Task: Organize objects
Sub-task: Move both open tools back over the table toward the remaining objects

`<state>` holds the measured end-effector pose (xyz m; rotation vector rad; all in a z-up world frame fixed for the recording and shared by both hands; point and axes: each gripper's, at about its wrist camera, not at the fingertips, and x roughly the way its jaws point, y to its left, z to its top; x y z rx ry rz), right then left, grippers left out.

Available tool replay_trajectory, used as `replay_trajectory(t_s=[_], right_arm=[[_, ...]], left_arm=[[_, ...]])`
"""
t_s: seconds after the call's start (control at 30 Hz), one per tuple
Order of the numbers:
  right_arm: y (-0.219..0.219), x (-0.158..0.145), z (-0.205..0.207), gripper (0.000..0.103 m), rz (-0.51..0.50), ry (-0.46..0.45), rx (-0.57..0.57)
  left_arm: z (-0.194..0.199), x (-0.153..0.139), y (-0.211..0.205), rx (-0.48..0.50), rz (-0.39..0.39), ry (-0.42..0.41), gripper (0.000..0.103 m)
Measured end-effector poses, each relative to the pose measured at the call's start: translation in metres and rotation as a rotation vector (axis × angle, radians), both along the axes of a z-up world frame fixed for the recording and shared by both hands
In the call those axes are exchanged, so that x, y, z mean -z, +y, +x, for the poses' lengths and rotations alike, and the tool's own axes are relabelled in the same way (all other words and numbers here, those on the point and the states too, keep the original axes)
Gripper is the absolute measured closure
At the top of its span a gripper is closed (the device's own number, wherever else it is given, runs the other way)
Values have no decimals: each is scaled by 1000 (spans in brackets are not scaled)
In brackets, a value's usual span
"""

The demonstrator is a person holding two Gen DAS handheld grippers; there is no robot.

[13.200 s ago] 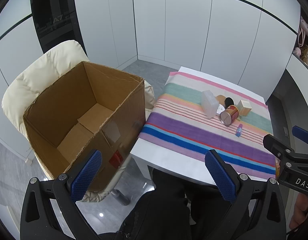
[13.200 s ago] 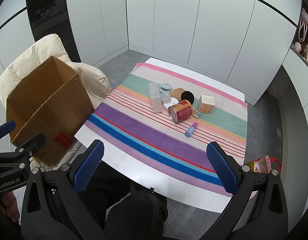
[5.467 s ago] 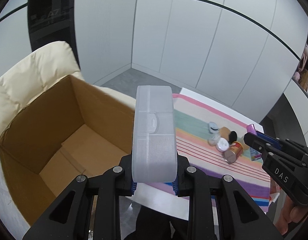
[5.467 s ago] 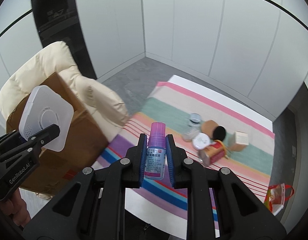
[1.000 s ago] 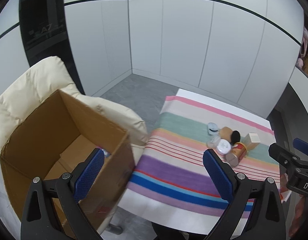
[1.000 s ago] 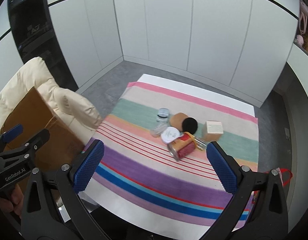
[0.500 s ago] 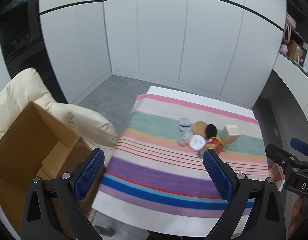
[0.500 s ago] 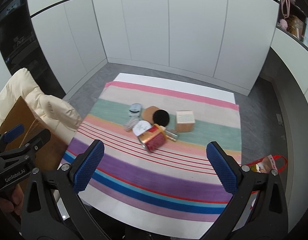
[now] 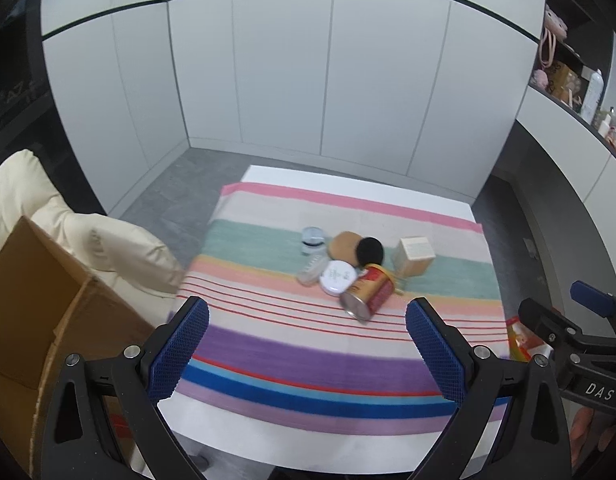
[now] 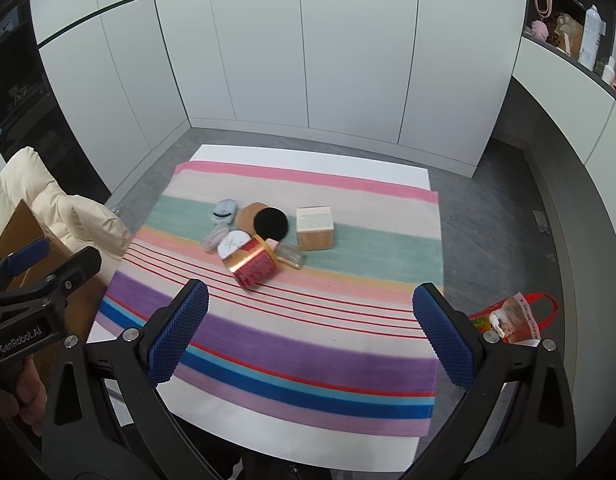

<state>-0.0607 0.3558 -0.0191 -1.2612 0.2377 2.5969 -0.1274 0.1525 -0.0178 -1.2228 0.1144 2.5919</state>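
Observation:
On the striped cloth point(image 9: 308, 360) point(image 10: 308, 344) lies a cluster of small items: a red and gold can point(image 9: 367, 294) point(image 10: 252, 266) on its side, a white round compact point(image 9: 338, 277) point(image 10: 233, 243), a tan puff with a black puff point(image 9: 369, 251) point(image 10: 271, 222), a beige box point(image 9: 415, 255) point(image 10: 315, 227), a small glass bottle point(image 10: 290, 255) and a pale blue case point(image 9: 312, 237) point(image 10: 224, 210). Both grippers hover above the near edge of the table, well short of the cluster. My left gripper point(image 9: 306, 354) is open and empty. My right gripper point(image 10: 311, 334) is also open and empty.
A brown cardboard box point(image 9: 32, 320) point(image 10: 16, 236) rests on a cream padded chair point(image 9: 108, 252) point(image 10: 72, 216) left of the white table point(image 9: 268, 440). A red bag point(image 10: 515, 316) lies on the grey floor to the right. White cabinet walls stand behind; shelves with items sit at the upper right.
Both views have swung right, away from the cardboard box and toward the table's item cluster. The clear case and small bottle held earlier are gone from the jaws, which stay open.

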Motion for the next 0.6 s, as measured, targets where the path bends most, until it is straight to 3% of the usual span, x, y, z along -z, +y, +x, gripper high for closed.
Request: replay_trajectory(t_s=[0.27,0.6], right_arm=[[20,14,-1,0,-33,-31,50],[30,44,-27,0,4,-71,40]], left_arm=[[-2,23,27,42,-55,-25,3],[-38,77,55,115,-153,-75,4]])
